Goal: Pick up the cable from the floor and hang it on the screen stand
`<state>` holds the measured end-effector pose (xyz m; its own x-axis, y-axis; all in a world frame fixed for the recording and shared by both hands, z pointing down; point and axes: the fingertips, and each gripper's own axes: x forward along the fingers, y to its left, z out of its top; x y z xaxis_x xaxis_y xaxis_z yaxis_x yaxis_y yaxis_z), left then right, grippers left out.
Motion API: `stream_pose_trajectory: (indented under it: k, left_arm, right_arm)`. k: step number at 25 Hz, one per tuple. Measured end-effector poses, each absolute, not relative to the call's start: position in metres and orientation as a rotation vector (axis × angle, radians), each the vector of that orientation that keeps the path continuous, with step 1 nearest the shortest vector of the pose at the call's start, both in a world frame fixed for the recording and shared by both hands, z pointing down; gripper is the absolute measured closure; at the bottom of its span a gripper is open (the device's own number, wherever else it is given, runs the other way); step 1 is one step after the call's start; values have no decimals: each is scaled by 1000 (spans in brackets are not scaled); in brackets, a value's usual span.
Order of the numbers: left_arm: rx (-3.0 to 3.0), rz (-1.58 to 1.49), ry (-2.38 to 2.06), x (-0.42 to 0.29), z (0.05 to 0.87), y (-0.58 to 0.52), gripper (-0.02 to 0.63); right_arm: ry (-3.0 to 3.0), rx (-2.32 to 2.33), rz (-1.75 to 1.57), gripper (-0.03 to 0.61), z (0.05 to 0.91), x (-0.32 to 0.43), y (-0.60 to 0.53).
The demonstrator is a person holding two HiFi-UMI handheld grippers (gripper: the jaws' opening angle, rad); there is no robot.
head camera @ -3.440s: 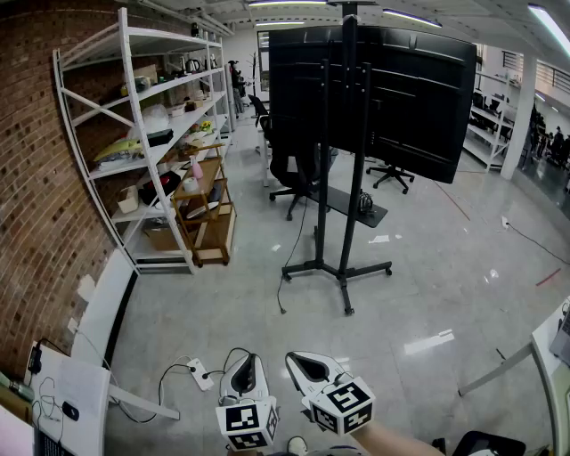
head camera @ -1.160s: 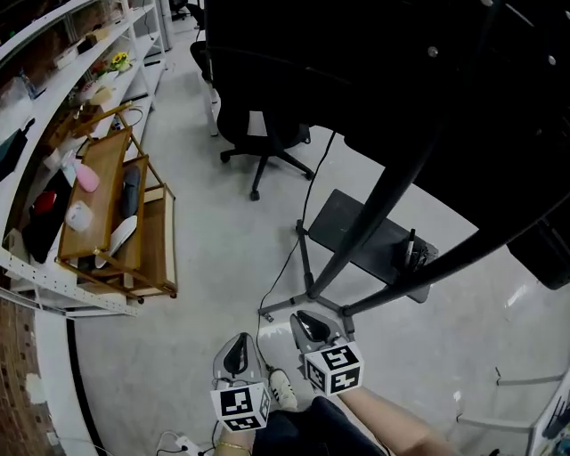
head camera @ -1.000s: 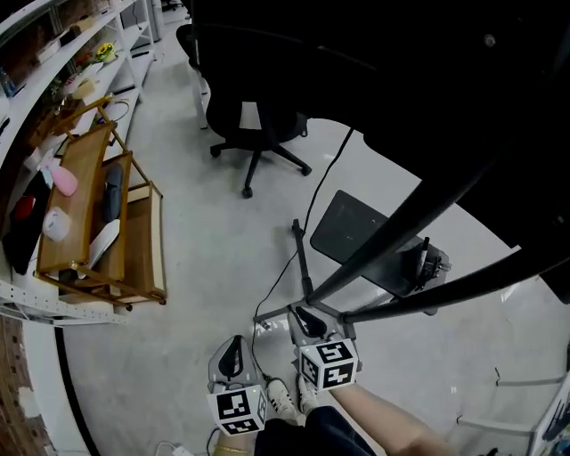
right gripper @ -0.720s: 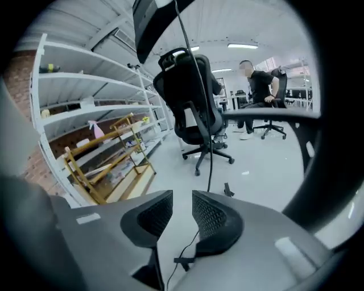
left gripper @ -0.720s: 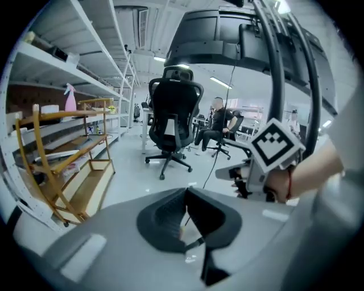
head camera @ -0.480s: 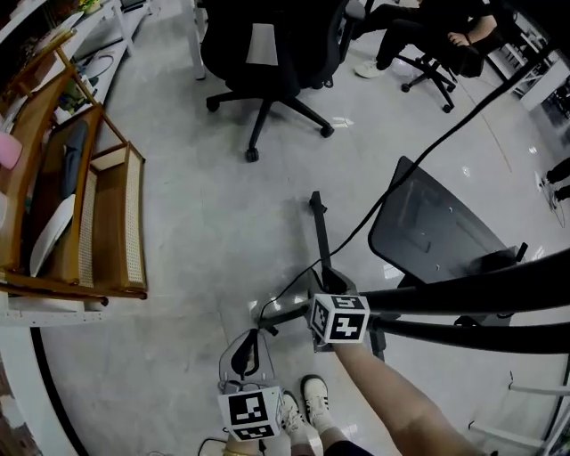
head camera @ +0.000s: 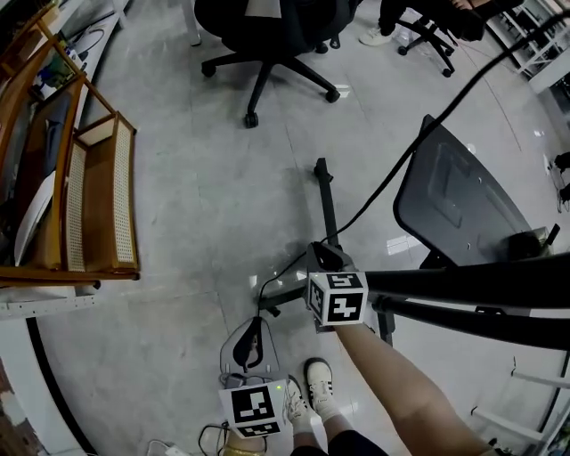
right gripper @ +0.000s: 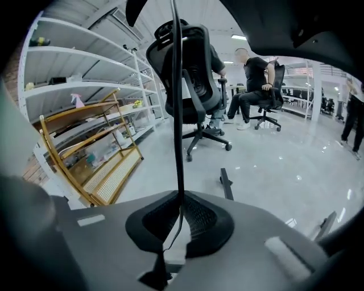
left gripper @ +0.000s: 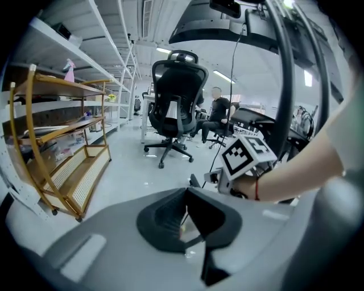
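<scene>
A thin black cable (head camera: 358,219) slants down from the upper right to the foot of the black screen stand (head camera: 325,200) and ends in a small loop on the floor. My right gripper (head camera: 319,249) sits at that foot. Its jaws have just been closing and are shut on the cable (right gripper: 177,113), which drops from above into the seam between them (right gripper: 182,196). My left gripper (head camera: 254,322) hangs lower left of it, just above the floor. In the left gripper view (left gripper: 186,192) its jaws meet at the tips, with nothing between them.
The stand's dark posts (head camera: 463,285) and its grey tray (head camera: 454,214) lie to the right. A black office chair (head camera: 267,27) stands ahead and a wooden rack (head camera: 80,178) to the left. The person's shoes (head camera: 316,383) are just behind the grippers. Seated people (right gripper: 256,79) are farther off.
Both grippers have sunk towards the floor. The right one has moved forward to the stand's foot and closed on the cable. The head view now looks more steeply down.
</scene>
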<state>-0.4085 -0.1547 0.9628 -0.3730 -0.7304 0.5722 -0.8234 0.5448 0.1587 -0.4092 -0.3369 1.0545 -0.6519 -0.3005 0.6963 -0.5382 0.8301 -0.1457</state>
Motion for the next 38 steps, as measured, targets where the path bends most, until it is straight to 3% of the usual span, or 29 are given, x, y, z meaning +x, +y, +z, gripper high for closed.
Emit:
stream_pose_trajectory:
  k: [9, 17, 28, 38]
  left_arm:
    - [1279, 261, -2257, -396, 889, -133, 606]
    - [1343, 228, -2270, -350, 780, -108, 606]
    - [1500, 182, -2221, -267, 631, -94, 606]
    - [1845, 147, -2008, -168, 509, -168, 606]
  right_arm:
    - [-2409, 353, 507, 558, 973, -360, -218]
    - [-2455, 406, 607, 560, 836, -286, -156]
    - [-2516, 480, 473, 565, 645, -199, -131]
    - [-2496, 796, 303, 563, 503, -82, -196]
